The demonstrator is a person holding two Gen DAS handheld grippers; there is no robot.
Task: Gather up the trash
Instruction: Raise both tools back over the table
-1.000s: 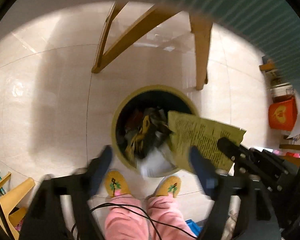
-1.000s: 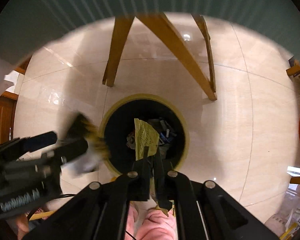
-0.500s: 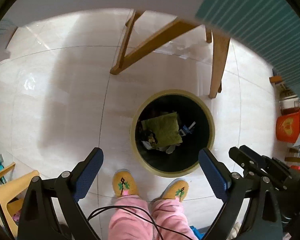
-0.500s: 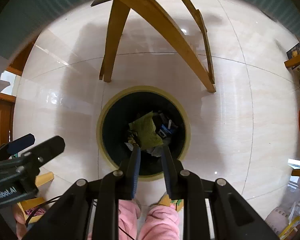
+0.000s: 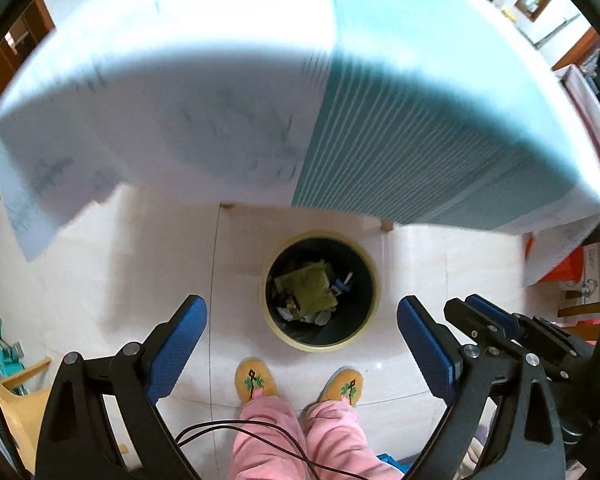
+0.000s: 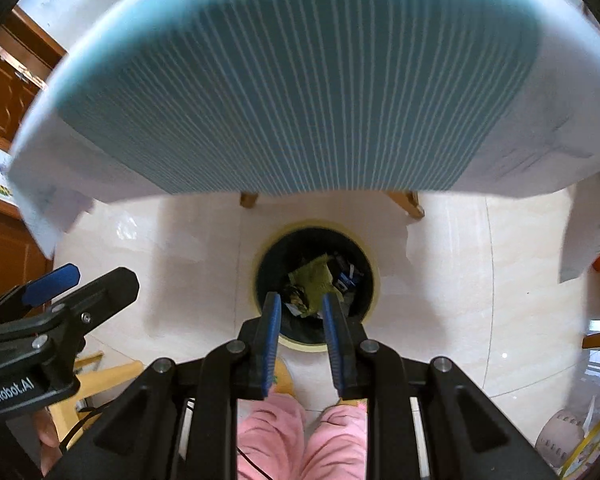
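Overhanging striped table [image 5: 420, 120] shades trash bin [image 5: 370, 276].

Both wrist cameras look steeply down from above counter [image 5: 420, 128] height onto the trash bin [image 5: 370, 280] on the floor, well below. Each view shares the bin [image 6: 374, 280] and the counter's [image 6: 300, 80] near edge.

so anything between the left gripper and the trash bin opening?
Nothing visible. The left gripper is open and empty above the trash bin; its mouth is uncovered, green paper lying inside. The table hangs beyond the bin.
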